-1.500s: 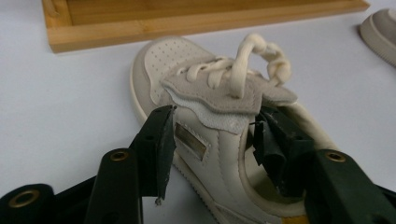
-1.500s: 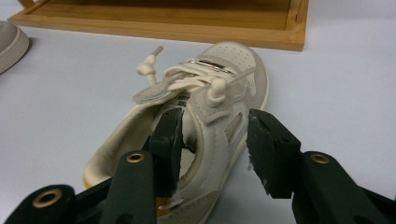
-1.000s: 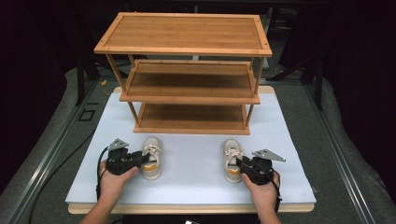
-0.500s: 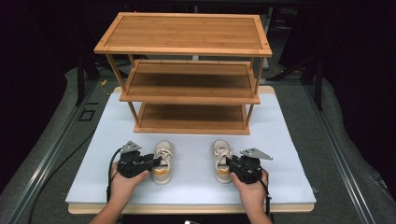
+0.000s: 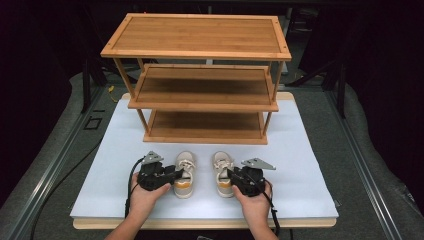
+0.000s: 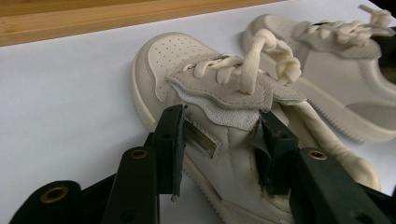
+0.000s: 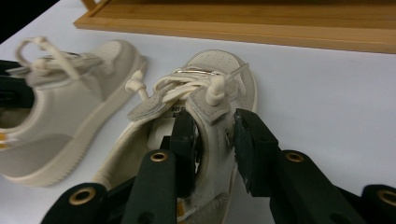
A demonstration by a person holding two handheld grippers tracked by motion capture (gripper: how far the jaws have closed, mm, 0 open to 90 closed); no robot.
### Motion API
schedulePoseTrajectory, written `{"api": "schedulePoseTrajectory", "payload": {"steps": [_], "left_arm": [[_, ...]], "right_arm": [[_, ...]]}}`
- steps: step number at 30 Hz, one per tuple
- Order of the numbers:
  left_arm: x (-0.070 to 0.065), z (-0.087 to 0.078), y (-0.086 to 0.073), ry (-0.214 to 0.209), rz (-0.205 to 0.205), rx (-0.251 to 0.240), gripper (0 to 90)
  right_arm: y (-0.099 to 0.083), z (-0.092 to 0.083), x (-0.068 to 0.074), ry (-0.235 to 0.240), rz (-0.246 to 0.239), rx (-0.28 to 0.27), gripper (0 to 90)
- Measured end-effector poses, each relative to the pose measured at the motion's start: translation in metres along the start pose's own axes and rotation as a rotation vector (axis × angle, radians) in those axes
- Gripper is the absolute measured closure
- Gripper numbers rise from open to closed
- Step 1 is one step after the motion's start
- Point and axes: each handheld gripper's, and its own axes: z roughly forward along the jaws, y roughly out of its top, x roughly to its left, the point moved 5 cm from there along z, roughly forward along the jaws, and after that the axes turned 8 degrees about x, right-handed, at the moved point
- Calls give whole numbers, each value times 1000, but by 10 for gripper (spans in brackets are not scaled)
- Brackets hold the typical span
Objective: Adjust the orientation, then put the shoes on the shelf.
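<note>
High view: both shoes sit side by side on the white desk (image 5: pixel 300 165) before the wooden rack (image 5: pixel 200 80). Left gripper view adds grip detail: left tongs (image 6: pixel 219 140) clamp the left shoe (image 6: pixel 205 107) across its sides. Right tongs (image 7: pixel 212 140) pinch one collar wall of the right shoe (image 7: pixel 219 79). Cream leather, grey suede, knotted laces.

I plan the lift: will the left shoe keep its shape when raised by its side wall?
The left shoe looks small and probably light. Its wall seems soft, so it may fold between the jaws. Loose laces will likely dangle.
</note>
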Motion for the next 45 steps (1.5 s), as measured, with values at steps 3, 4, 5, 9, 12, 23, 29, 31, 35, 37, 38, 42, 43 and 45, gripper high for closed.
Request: {"api": "schedulePoseTrajectory", "payload": {"steps": [3, 4, 5, 9, 12, 23, 29, 31, 35, 37, 38, 42, 43, 45], "left_arm": [[-5, 3, 1, -12, 8, 1, 577], [-6, 5, 2, -14, 18, 2, 577], [-8, 6, 3, -18, 22, 1, 578], [-11, 10, 4, -31, 21, -3, 577], [-13, 11, 4, -29, 41, 7, 579], [-14, 11, 4, -34, 37, 5, 578], [-13, 11, 4, -41, 26, -4, 569], [-12, 11, 3, -55, 11, -11, 563], [-12, 10, 1, -60, 10, -29, 551], [-12, 9, -1, -60, 8, -37, 545], [-12, 9, -1, -60, 8, -37, 542], [-12, 6, -3, -55, -20, -84, 499], [-12, 6, -4, -60, -26, -86, 493], [-11, 4, -5, -70, -51, -98, 481]], "right_arm": [[1, 4, 6, -7, -13, -5, 694], [1, 6, 10, -9, -16, -1, 694], [1, 7, 11, -8, -13, -10, 694], [0, 8, 15, -15, -4, -9, 689], [-1, 10, 19, -18, 5, -16, 679], [-10, 8, 31, 112, 42, -23, 623], [-10, 8, 27, 112, 23, -26, 596], [-10, 9, 26, 111, 18, -23, 575], [-11, 7, 27, 89, -15, -28, 568], [-12, 6, 27, 92, -13, -32, 561], [-12, 6, 27, 92, -13, -32, 561], [-12, 5, 28, 89, -10, -53, 538], [-11, 5, 29, 83, -5, -67, 529], [-11, 5, 30, 84, 0, -72, 512]]}}
